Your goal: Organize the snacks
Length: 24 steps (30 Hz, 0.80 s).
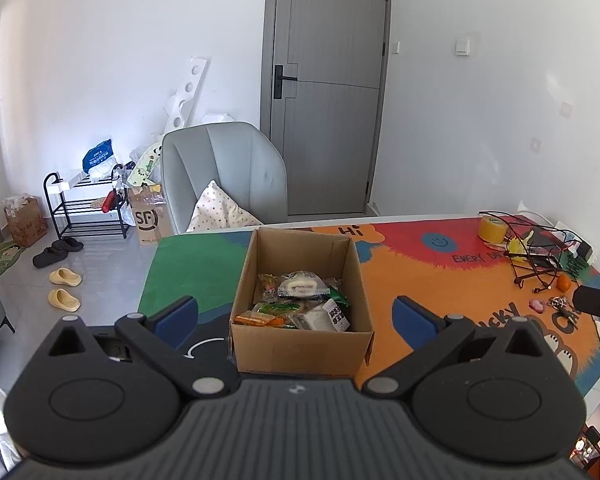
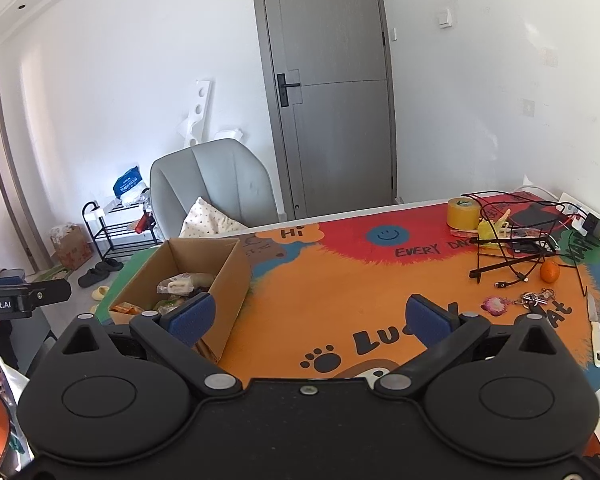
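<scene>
An open cardboard box stands on the colourful table mat. Inside lie several wrapped snacks: a white roll pack on top, green and orange packets, a white pack with black print. My left gripper hovers just in front of the box, open, its blue pads on either side of it with nothing held. In the right wrist view the box is at the left, snacks showing. My right gripper is open over the orange mat, right of the box, and holds nothing.
At the table's far right lie a yellow tape roll, tangled black cables, an orange, keys with a pink charm and a white knife. A grey chair with a cushion stands behind the table, a shoe rack by the wall.
</scene>
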Tool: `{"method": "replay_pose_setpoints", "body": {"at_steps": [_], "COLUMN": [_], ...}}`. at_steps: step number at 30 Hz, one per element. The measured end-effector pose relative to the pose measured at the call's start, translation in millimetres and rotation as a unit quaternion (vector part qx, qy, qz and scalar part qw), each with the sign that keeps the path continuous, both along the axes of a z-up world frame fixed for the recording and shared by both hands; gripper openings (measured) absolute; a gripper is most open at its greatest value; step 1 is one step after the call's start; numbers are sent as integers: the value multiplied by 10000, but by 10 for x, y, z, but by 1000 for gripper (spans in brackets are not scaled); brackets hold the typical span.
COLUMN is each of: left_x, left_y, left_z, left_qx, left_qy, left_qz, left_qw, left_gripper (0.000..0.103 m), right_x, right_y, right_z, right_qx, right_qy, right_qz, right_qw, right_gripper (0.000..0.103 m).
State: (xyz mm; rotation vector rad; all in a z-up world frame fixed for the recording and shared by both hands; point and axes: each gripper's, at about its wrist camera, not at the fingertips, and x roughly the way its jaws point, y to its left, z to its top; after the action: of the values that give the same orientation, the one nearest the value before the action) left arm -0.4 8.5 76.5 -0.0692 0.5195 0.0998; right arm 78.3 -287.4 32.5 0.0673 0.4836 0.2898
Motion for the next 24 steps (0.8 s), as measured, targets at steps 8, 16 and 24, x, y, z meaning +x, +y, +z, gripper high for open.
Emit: {"method": "replay_pose_setpoints", "body": {"at_steps": [8,16,24], "left_x": [4,21,12], "left_y": [-25,-43,-42], "left_z": [-10,-26,-29], "left_qx": [56,31,30], "left_qy": [-10,17,-1], "left_qz": [-52,-140,-139], "left_qw": [10000,9999,9999], "left_gripper": [103,103,103], "right_x": [4,14,19], "right_y": [27,19,9], "right_z": [-11,-11,-8], "right_qx": [-20,-33,-48], "right_qy": [40,50,48], "right_qz": [31,13,25], "right_qw": [10000,10000,10000], "right_gripper": [103,103,103]}}
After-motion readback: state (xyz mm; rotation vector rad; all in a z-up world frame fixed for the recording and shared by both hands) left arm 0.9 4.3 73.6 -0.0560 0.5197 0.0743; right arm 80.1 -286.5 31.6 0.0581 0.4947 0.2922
